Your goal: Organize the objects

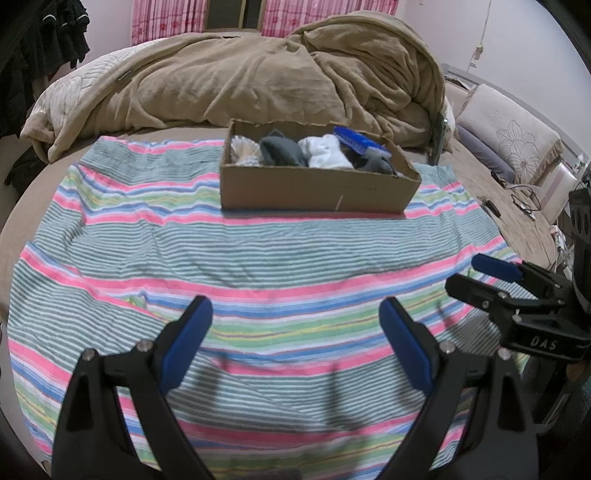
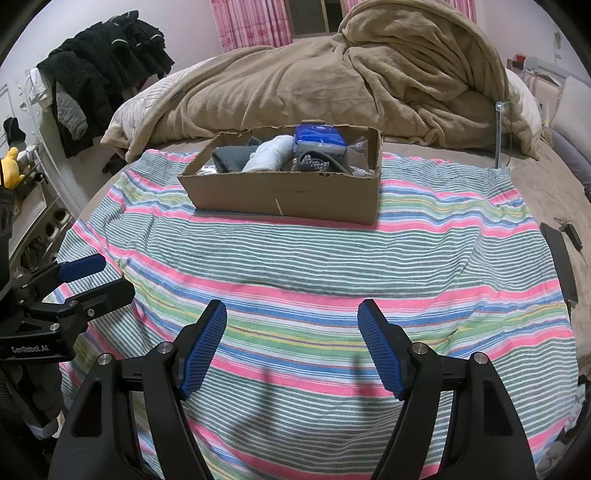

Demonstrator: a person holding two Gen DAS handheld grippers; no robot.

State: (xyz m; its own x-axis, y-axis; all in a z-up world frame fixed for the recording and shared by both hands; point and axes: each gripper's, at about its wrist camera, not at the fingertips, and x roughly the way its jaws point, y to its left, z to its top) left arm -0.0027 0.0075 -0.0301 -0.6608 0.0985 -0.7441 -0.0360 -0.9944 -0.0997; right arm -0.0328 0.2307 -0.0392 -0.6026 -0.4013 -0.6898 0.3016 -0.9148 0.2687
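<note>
Here, a shallow cardboard box (image 1: 317, 192) (image 2: 284, 194) sits on a striped cloth (image 1: 258, 258) (image 2: 332, 258) spread over the bed, toward the cloth's far edge and just before a heaped tan blanket (image 1: 258, 81) (image 2: 369, 74). The box holds a jumble of soft things: a dark grey rolled sock (image 1: 280, 149) (image 2: 231, 157), a white sock bundle (image 1: 327, 151) (image 2: 269, 155) next to it, a blue-and-white packet (image 1: 358, 142) (image 2: 319, 138) propped up against the far side, and a pale ribbed item (image 1: 243, 149) at the left end; a grey dotted piece (image 2: 317, 164) lies near the packet. What lies deeper in the box is hidden.

The left gripper (image 1: 295, 343) (image 2: 88, 277) hovers over the near part of the cloth with its jaws spread wide and nothing between them. The right gripper (image 2: 291, 343) (image 1: 476, 273) hangs alongside it, jaws likewise parted and empty. Both are well apart from the box.

Black clothes (image 2: 103, 70) hang at the left wall, and pink curtains (image 2: 251, 22) show behind the bed.
</note>
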